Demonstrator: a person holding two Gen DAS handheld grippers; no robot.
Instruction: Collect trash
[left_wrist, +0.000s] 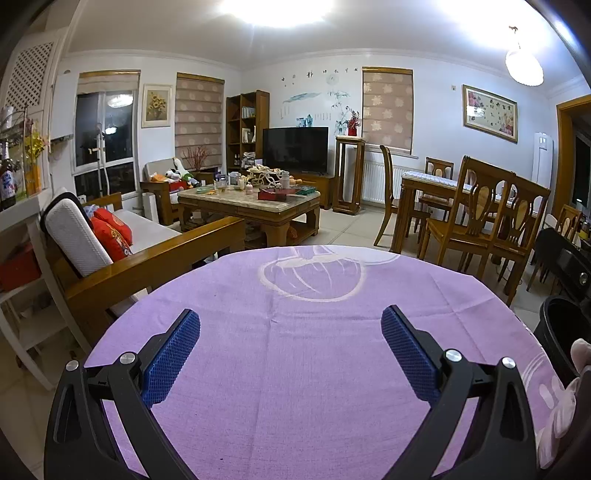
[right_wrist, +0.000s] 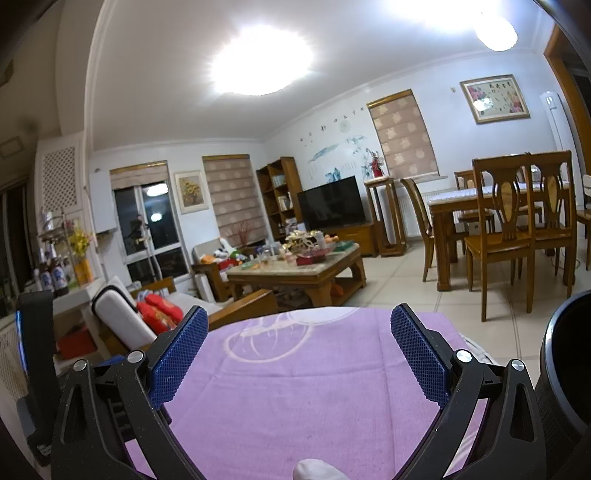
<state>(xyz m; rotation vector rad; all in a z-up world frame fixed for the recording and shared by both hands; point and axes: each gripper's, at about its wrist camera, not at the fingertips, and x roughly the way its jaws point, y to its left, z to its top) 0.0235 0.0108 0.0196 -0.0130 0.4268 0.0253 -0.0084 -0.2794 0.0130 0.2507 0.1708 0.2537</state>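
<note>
- the left gripper (left_wrist: 290, 325) hangs over the tabletop, which is covered by a purple cloth (left_wrist: 295, 369); its blue pads (left_wrist: 170, 354) stand wide apart and nothing is between them.
- the right gripper (right_wrist: 299, 326) is also spread wide over the same cloth (right_wrist: 306, 387) and has hold of nothing.
- a black bin (left_wrist: 561, 332) stands just beside the right edge of the tabletop; in the right wrist view it (right_wrist: 565, 365) fills the right border.
- a small white piece (right_wrist: 317, 470), maybe trash, lies at the bottom edge of the right wrist view, on the cloth below the gripper; i cannot tell what it is.
- something pale pink (left_wrist: 581, 354) shows at the bin rim in the left wrist view, unclear what.
- behind the tabletop are a wooden sofa (left_wrist: 147, 251) with red cushions (left_wrist: 110, 232), a coffee table (left_wrist: 251, 206), a television (left_wrist: 295, 149) and dining chairs (left_wrist: 480, 221).
</note>
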